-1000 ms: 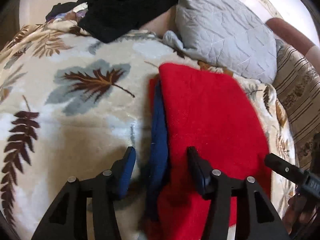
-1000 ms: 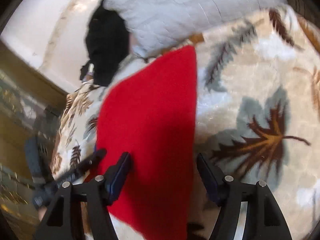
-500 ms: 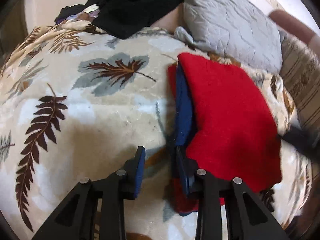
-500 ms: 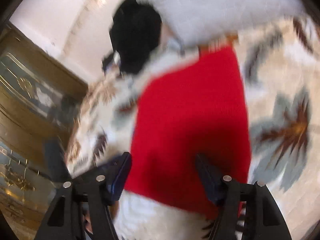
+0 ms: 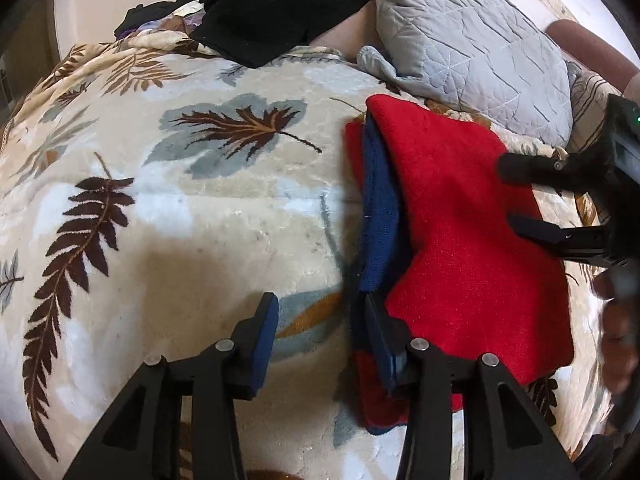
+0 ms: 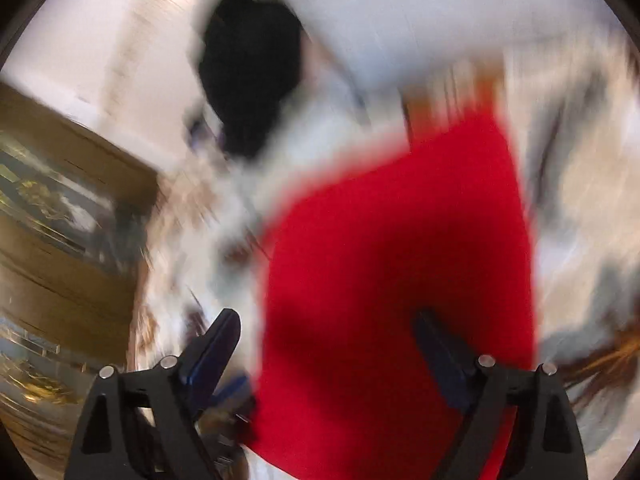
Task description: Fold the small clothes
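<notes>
While folded red garment [image 5: 460,216] lies on leaf-print blanket [image 5: 200,220], long axis runs away from both claws. Left gripper [image 5: 316,332]: jaws opening, astride near-left blue-lined edge, pads not pressing. Right gripper [image 6: 324,344]: jaws widening, empty, over near end; view blurred.

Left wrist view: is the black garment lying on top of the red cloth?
No, the black garment lies at the far end of the blanket, well apart from the red cloth.
</notes>
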